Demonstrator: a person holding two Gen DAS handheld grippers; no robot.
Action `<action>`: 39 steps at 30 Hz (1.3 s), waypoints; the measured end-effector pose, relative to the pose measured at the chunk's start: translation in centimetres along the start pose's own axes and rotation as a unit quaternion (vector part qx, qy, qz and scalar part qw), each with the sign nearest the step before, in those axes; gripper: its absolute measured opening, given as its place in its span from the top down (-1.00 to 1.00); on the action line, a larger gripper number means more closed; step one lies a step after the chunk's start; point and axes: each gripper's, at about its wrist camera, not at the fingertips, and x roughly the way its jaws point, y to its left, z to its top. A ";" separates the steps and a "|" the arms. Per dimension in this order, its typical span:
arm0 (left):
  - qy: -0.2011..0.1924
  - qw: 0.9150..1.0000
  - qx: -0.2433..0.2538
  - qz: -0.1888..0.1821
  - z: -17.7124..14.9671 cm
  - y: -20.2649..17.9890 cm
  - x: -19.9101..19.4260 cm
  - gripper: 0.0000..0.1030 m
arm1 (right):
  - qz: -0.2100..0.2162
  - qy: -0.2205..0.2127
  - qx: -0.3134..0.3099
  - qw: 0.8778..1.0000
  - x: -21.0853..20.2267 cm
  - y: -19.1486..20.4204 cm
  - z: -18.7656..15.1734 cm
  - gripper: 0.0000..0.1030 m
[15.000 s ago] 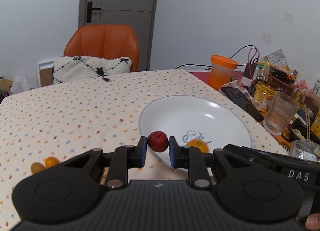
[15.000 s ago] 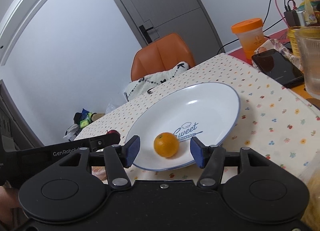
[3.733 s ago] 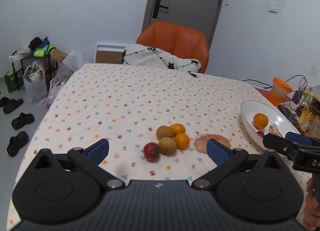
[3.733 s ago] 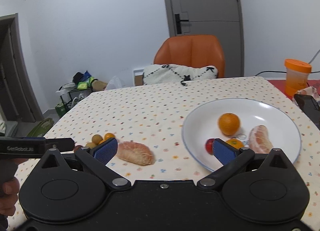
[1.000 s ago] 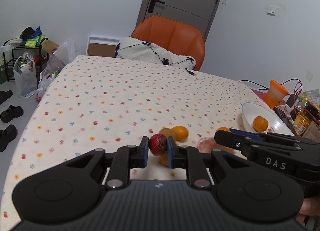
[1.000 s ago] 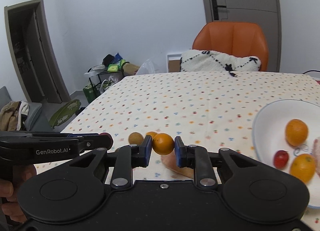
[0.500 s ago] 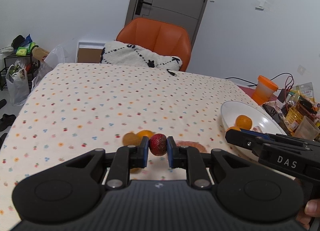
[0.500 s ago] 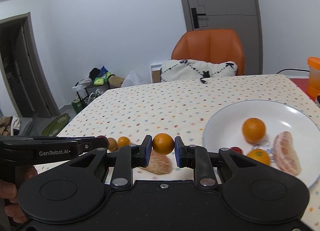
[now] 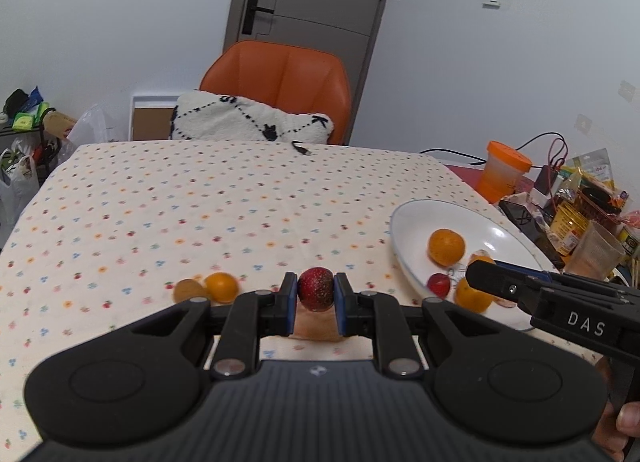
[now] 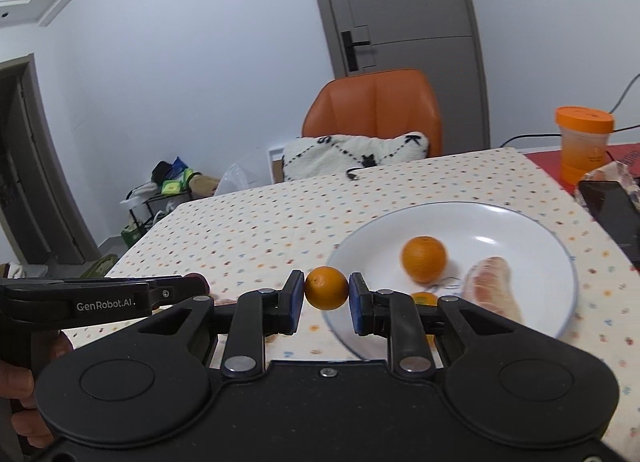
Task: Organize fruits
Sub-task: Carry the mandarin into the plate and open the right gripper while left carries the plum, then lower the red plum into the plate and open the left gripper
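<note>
Clamping a red fruit point(image 9: 315, 289) between its closed fingers, the left gripper point(image 9: 315, 294) hangs above the dotted tablecloth point(image 9: 200, 202), left of the white plate point(image 9: 404, 230). From the right wrist, the right gripper point(image 10: 326, 294) pinches a small orange point(image 10: 326, 287) at the plate's point(image 10: 520, 230) near-left rim; another orange point(image 10: 423, 258) and a peeled segment point(image 10: 493, 282) lie inside.

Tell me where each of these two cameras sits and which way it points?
Left wrist: on the left gripper, facing the table; its fingers pinch a red fruit; a hand shows.
Right wrist: on the right gripper, fingers clamping a small orange.
Both show the white plate, orange chair, and the other gripper.
</note>
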 end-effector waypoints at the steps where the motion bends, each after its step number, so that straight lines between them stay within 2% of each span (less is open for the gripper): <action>1: 0.000 1.000 0.003 -0.002 0.0 -0.4 0.1 0.66 | -0.002 -0.001 0.002 1.000 -0.2 -0.3 0.0 0.56; 22: 0.011 0.998 0.052 -0.038 0.5 -7.3 3.6 0.66 | -0.044 -0.007 0.054 0.998 -1.9 -6.5 -1.5 0.56; 24: 0.013 0.997 0.057 -0.043 0.5 -7.9 3.8 0.66 | -0.044 -0.004 0.058 0.997 -1.9 -6.9 -1.6 0.48; 27: 0.015 0.997 0.059 -0.049 0.5 -8.6 4.2 0.66 | -0.045 -0.007 0.059 0.997 -2.1 -7.1 -1.7 0.26; 32: 0.015 0.997 0.055 -0.056 0.6 -8.9 4.6 0.65 | -0.039 -0.004 0.058 0.998 -2.1 -6.9 -2.0 0.19; 35: 0.012 0.996 0.057 -0.060 0.8 -8.9 4.6 0.50 | -0.039 -0.003 0.056 0.998 -2.2 -6.7 -2.0 0.13; 39: 0.007 0.998 0.055 -0.039 0.9 -8.3 4.1 0.07 | -0.037 -0.004 0.052 0.998 -2.1 -6.3 -1.8 0.11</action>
